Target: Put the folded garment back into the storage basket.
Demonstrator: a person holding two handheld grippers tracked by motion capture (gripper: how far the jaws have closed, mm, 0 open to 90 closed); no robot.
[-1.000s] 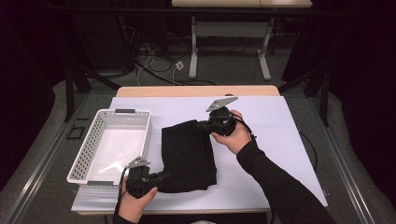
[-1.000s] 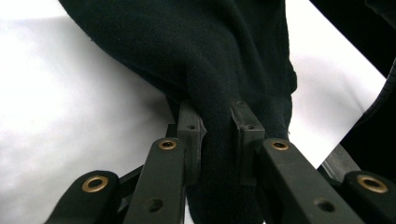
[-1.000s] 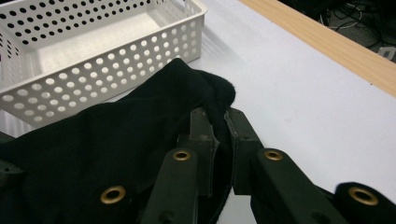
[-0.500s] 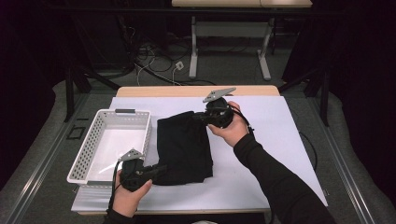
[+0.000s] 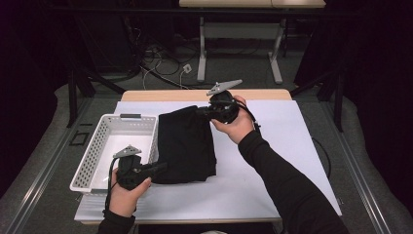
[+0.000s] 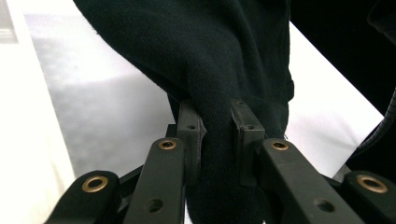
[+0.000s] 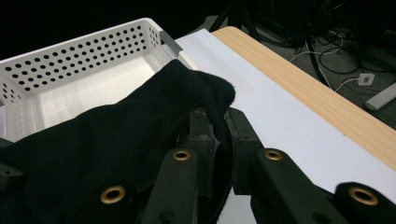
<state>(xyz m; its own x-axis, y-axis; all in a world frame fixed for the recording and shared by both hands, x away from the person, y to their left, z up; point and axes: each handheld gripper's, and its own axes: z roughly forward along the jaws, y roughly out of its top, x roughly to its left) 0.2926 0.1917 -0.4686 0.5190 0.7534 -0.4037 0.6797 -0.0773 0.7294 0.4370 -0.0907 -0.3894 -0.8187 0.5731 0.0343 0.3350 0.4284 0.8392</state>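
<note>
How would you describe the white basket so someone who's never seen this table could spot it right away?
Start at the white-topped table and go to its left edge, beside the folded black cloth held by both grippers. The basket there is a shallow white plastic rectangle. Its walls, dotted with rows of round holes, set it apart.

The right gripper is pinching a bunched corner of the black cloth between its two black jaws, the fabric spreading away to the left. Beyond it a white perforated basket is sitting on the white-covered counter, whose wooden edge is running alongside cables on the floor.
</note>
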